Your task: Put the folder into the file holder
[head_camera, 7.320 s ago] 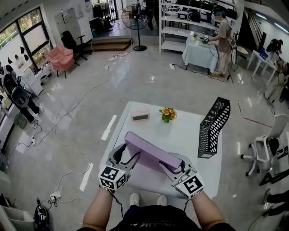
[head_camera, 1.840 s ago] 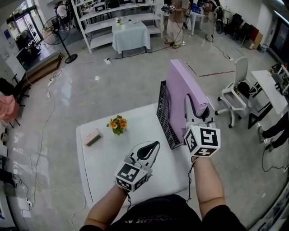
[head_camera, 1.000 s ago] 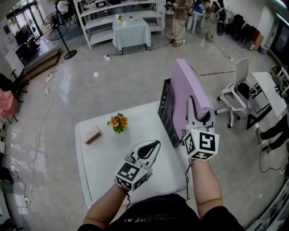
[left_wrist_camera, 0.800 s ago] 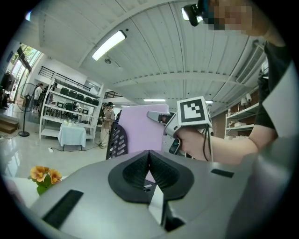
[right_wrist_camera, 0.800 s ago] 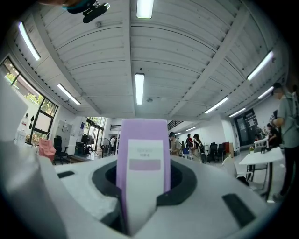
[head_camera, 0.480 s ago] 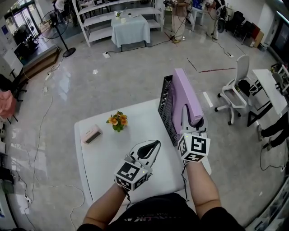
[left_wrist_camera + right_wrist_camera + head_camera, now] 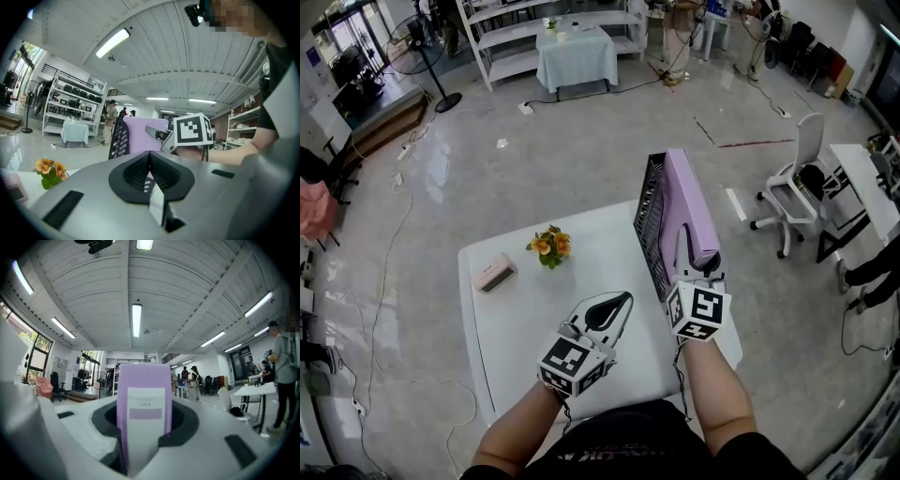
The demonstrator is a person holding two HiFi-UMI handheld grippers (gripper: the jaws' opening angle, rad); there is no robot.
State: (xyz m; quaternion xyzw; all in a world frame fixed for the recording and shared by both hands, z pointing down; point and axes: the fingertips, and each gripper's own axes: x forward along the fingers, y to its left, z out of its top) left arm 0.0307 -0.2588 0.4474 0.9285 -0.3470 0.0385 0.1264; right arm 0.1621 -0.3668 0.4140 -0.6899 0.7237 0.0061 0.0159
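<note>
Fingers of right gripper, just easing apart, grip the folder standing in the holder, right of centre; left gripper, lower centre, clenched empty.

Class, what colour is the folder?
The folder is lilac, clearest in the head view.

White table, flowers, pink box (small), black file holder

Orange flowers near pink box on white table.
</note>
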